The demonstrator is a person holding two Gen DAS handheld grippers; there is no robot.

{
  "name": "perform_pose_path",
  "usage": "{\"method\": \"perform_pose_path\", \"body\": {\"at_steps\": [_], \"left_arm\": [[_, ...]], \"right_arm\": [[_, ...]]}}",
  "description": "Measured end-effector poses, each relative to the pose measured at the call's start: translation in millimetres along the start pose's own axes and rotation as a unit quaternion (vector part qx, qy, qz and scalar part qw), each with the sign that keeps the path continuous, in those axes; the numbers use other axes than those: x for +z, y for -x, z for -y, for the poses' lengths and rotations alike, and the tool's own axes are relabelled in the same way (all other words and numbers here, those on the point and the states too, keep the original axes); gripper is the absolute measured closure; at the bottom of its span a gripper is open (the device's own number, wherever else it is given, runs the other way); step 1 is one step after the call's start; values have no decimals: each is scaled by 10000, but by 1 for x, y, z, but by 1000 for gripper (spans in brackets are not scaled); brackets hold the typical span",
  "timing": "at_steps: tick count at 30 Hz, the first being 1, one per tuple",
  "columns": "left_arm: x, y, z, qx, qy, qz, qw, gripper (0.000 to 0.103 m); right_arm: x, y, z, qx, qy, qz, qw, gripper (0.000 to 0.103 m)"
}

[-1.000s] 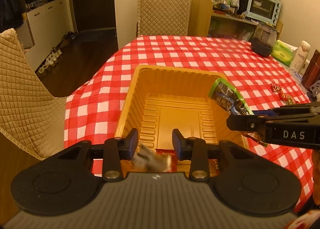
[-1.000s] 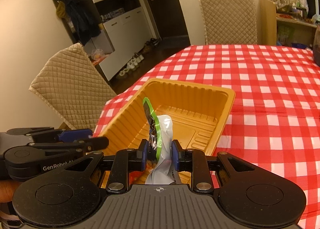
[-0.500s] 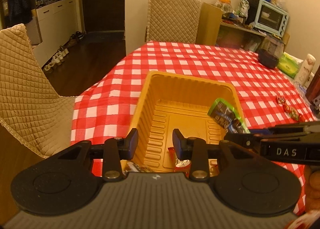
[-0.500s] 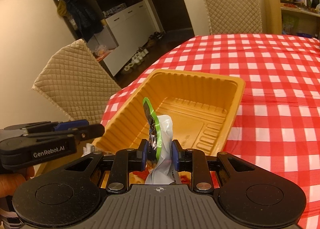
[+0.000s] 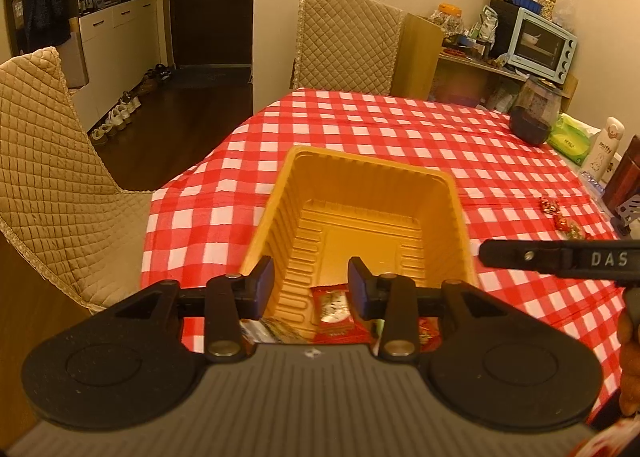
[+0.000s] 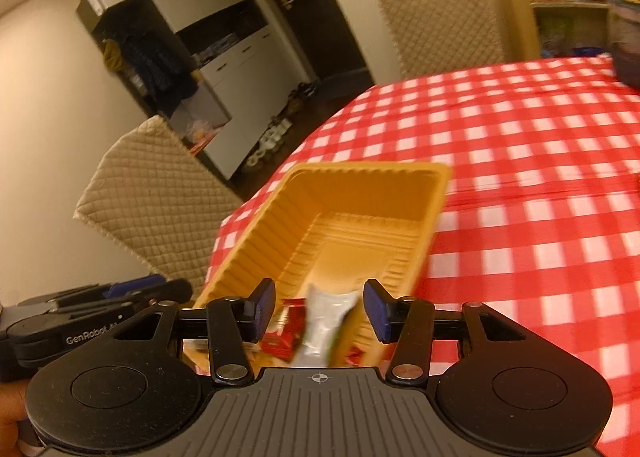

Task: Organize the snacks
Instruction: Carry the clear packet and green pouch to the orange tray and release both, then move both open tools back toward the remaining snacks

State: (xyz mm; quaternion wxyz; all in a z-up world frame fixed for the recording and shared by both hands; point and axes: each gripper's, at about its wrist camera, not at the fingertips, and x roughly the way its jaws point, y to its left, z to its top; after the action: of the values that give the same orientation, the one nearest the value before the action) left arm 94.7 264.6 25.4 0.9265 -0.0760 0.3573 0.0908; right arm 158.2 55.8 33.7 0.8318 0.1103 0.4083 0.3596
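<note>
A: What is the right hand-held gripper [image 6: 319, 307] doing over the yellow tray [image 6: 352, 173]?

B: Its jaws have just been opening, and they are standing apart now. The silver snack packet [image 6: 324, 327] is sitting between them at the near end of the tray, with neither pad pressing on it.

A: And the left hand-held gripper [image 5: 311, 286]?

B: It is hanging released over the tray's near end, gripping nothing. A red snack packet [image 5: 333, 307] is lying on the tray floor below the gap.

A: Where is the tray standing?

B: It is resting on the desk with the red checked cloth [image 5: 400, 137]. A few wrapped sweets [image 5: 560, 217] are lying on the cloth, well apart from the tray.
</note>
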Motion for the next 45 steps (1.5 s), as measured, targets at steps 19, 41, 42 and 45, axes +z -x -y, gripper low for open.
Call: {"method": "perform_pose_path", "body": {"at_steps": [19,41,42,45], "left_arm": [[9,36,111,-690,-323,255,9968,51],[20,2,234,-1582,-594,161,9855,15],[20,-4,238,-1594,-601,155,9853,15],[19,-21,251,-1566,-675,153,9852,15]], "right_arm": [[-20,145,54,-1165,-141,958,9885,49],[-55,234,163,-2430,-534,1181,9613,44],[-56,233,168,-2449,-515,1154,9613,45],[-59,226,185,-2499,-441,1091,9611,45]]}}
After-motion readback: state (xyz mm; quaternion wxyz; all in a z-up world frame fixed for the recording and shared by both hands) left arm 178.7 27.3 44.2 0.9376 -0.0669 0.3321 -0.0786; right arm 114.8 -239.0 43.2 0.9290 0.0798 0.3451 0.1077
